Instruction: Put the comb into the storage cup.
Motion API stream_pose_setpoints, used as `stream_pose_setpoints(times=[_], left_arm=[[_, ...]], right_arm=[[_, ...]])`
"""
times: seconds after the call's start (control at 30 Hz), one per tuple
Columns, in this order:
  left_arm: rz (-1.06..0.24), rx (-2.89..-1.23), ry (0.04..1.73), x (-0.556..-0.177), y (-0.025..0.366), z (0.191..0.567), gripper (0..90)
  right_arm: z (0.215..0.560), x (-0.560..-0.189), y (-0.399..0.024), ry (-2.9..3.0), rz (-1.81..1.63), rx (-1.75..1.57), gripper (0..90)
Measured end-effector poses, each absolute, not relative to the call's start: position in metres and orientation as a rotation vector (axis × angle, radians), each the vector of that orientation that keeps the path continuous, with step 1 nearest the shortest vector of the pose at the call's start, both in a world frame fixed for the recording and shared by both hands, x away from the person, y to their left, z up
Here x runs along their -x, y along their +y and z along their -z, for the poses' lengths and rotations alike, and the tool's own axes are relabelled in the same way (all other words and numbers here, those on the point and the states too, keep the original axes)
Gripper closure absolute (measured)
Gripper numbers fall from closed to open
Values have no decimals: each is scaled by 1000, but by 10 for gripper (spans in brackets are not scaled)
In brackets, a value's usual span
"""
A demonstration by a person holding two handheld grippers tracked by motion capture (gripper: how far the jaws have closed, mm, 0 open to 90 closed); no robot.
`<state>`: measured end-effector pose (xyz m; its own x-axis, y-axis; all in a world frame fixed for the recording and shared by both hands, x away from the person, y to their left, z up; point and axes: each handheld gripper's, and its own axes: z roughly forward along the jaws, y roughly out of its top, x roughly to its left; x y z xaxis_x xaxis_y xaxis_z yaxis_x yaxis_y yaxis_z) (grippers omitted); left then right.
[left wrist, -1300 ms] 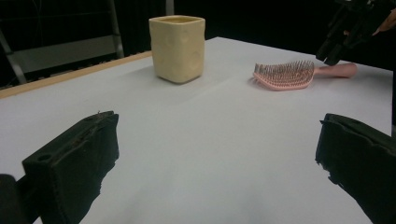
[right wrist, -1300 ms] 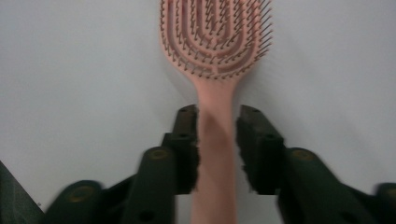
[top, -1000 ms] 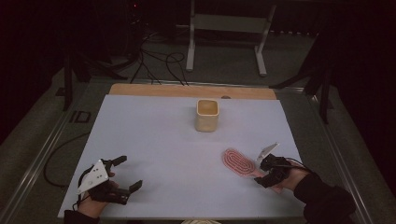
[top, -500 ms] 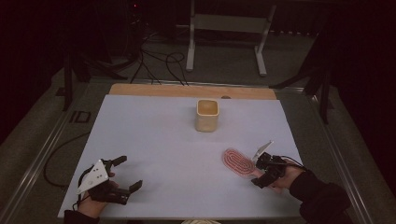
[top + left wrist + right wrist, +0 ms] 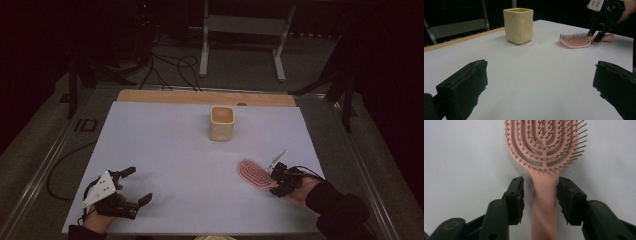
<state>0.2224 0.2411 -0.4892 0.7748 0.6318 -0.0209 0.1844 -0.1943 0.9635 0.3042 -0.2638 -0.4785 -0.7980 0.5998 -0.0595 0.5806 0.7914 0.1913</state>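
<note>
Hairbrush (image 5: 544,195) handle between right tongs (image 5: 540,195)

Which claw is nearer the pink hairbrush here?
The right claw: its jaws straddle the pink hairbrush handle, with gaps on both sides, and have just been closing. The left claw rests open at the table's opposite near corner.

Your right gripper view is cutting off the hairbrush (image 5: 545,157) at top and bottom, and its handle is blurring.
</note>
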Motion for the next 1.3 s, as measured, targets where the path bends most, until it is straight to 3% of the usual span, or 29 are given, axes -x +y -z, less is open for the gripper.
stream_pose_setpoints(times=[0.27,1.3], left_arm=[[-457,-1751,640,-223,241,489,1],[-444,-1753,647,-224,241,491,1]], right_arm=[[482,-310,-262,2861,-214,-958,661],[487,-307,-261,2842,-223,-1015,699]])
